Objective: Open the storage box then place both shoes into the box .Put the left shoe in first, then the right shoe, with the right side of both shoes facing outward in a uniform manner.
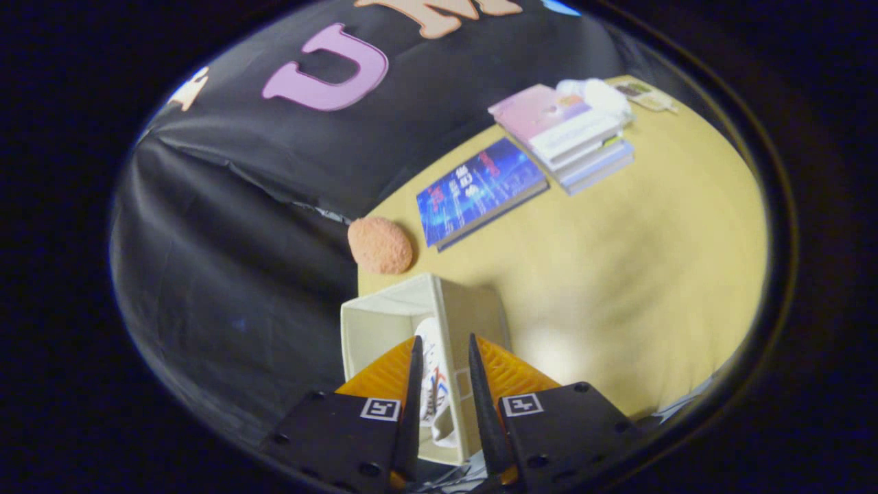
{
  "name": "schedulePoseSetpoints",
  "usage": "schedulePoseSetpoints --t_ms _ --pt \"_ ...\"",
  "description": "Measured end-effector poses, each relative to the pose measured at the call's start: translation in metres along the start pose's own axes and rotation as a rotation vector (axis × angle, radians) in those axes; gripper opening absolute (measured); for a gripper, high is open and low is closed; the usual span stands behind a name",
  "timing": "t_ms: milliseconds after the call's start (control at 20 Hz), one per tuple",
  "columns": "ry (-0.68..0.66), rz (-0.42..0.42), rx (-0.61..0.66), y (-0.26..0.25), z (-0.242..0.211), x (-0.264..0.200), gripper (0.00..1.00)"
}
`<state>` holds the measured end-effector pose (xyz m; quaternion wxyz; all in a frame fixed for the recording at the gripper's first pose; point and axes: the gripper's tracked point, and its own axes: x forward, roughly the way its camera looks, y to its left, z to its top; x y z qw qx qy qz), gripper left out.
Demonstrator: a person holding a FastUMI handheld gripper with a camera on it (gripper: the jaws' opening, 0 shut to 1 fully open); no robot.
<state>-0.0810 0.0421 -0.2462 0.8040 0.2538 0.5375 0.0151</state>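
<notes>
While the tool [443, 346] hovers over the cream storage box [384, 322], its fingers stand a narrow gap apart, straddling the box's near wall without gripping it. A white shoe [433, 384] with coloured markings sits inside the open box, visible between the fingers. The box rests at the edge of the yellow surface [617, 274]. Beyond it lies an orange fuzzy ball [379, 245], then a blue book [480, 190], then a stack of books [566, 137] with a white object on top.
</notes>
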Motion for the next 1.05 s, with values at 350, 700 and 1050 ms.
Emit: schedulePoseSetpoints --t_ms 350,700,1050 --pt "-0.466 -0.033 -0.29 0.02 0.121 -0.075 0.39" --pt "-0.82 -0.072 -0.524 0.071 0.21 -0.169 0.39" --pt "-1.034 -0.086 -0.578 0.108 0.271 -0.249 0.39"
